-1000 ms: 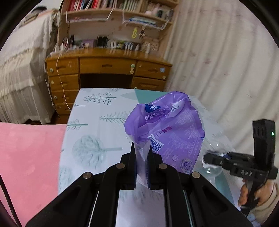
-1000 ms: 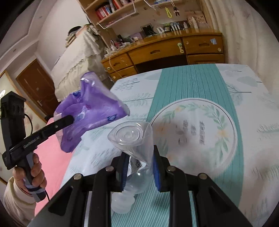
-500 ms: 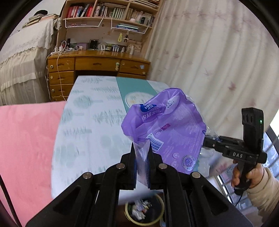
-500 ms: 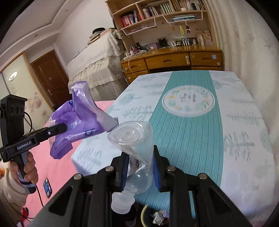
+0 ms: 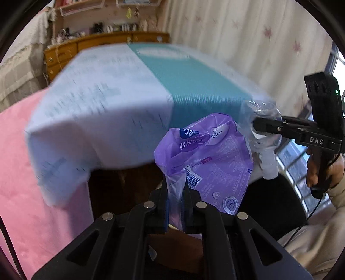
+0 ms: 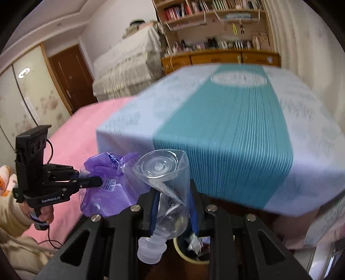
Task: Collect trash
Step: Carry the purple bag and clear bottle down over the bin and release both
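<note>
I count two trash items, one per gripper. My left gripper point(image 5: 175, 191) is clenched on a clear flap of one purple plastic wrapper point(image 5: 207, 163), held in the air just off the near edge of the table point(image 5: 112, 112). My right gripper point(image 6: 172, 206) grips one crushed clear bottle point(image 6: 166, 185), cap end pointing down, also in front of that edge. Directly below the bottle, at the table's foot, I see one bin point(image 6: 194, 247) with scraps inside, partly hidden by the gripper. Left of the table lies a pink bedspread point(image 6: 86, 120). Beyond the table stand a wooden desk point(image 6: 220, 58) and bookshelves point(image 6: 207, 13).
</note>
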The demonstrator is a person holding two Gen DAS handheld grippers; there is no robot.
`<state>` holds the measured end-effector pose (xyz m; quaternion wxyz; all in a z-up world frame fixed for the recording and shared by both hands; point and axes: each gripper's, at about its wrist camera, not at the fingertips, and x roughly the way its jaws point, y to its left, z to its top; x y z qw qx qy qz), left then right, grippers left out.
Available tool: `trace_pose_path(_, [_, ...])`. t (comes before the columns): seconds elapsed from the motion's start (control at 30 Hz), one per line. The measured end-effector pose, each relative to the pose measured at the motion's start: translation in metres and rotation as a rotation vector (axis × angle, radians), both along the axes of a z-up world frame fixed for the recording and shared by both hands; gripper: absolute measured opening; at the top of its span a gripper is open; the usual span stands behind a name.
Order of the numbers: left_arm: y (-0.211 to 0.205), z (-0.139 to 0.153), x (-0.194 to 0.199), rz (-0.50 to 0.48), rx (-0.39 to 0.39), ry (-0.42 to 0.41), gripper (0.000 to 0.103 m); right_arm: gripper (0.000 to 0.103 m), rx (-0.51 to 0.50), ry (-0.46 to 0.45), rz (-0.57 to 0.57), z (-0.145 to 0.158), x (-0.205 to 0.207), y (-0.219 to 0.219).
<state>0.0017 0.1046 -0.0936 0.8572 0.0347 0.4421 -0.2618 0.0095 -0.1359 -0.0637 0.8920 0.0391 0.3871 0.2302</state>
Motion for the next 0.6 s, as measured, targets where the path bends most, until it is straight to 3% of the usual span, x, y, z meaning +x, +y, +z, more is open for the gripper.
trace_pose_path(0.2, [-0.030,-0.057,0.010,-0.040,0.032,0.089,0.006,0.025,-0.071,0.113,-0.065,-0.071,0.013,-0.010])
trace_pose_path(0.47, [-0.077,-0.143,0.039,-0.089,0.163,0.193,0.006,0.025,-0.136,0.285,-0.173,-0.169,0.042,-0.034])
trace_pose_path(0.6, [-0.097,-0.175,0.053,-0.100,0.200,0.234,0.006,0.025,-0.138,0.351,-0.203,-0.203,0.054,-0.039])
